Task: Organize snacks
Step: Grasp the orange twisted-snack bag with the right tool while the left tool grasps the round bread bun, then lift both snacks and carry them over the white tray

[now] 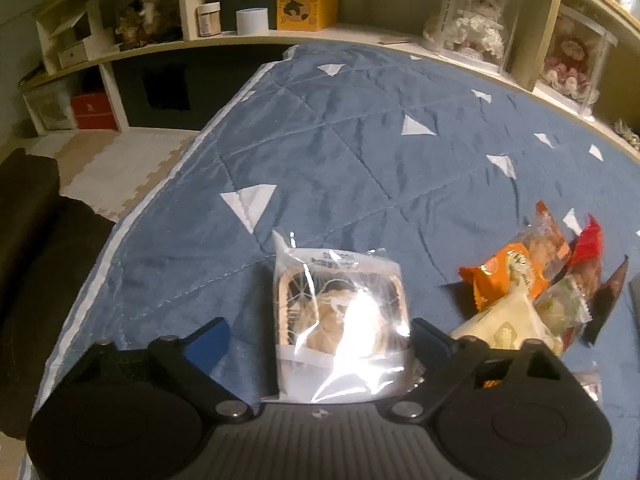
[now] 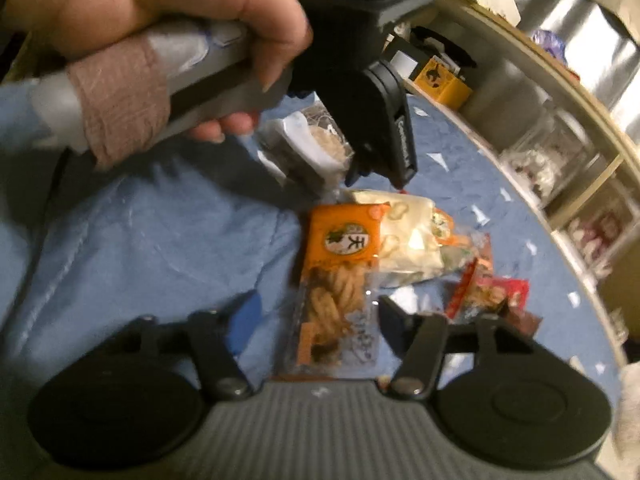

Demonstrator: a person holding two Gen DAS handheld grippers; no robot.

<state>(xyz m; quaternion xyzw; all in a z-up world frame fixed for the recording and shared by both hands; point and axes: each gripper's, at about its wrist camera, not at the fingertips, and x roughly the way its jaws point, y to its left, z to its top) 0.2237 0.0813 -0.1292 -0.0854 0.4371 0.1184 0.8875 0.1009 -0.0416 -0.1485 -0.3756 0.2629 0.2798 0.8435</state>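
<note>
Your left tongs stand wide apart around a clear-wrapped pastry pack that lies on the blue quilt. In the left wrist view the right finger sits just beside the wrapper's edge, while the left finger is plainly clear of it, so nothing is clamped.

Your right tongs are partly closed around an orange-labelled pack of fried twists. That view is blurred, and you cannot tell from it whether the pads press the wrapper; a gap shows on the left side.

Only the right wrist view shows your left hand wrapped around its grey handle, with a pinkish bandage on one finger, and the left tongs from outside, poised over the pastry pack. It also shows the pile laid out flat: a cream packet touching the orange one, and red-wrapped snacks just beyond.

Only the left wrist view shows the open stretch of quilt with white triangles, the shelf behind it bearing a yellow box and a white cylinder, and the same snack pile to the right of the pastry pack.
</note>
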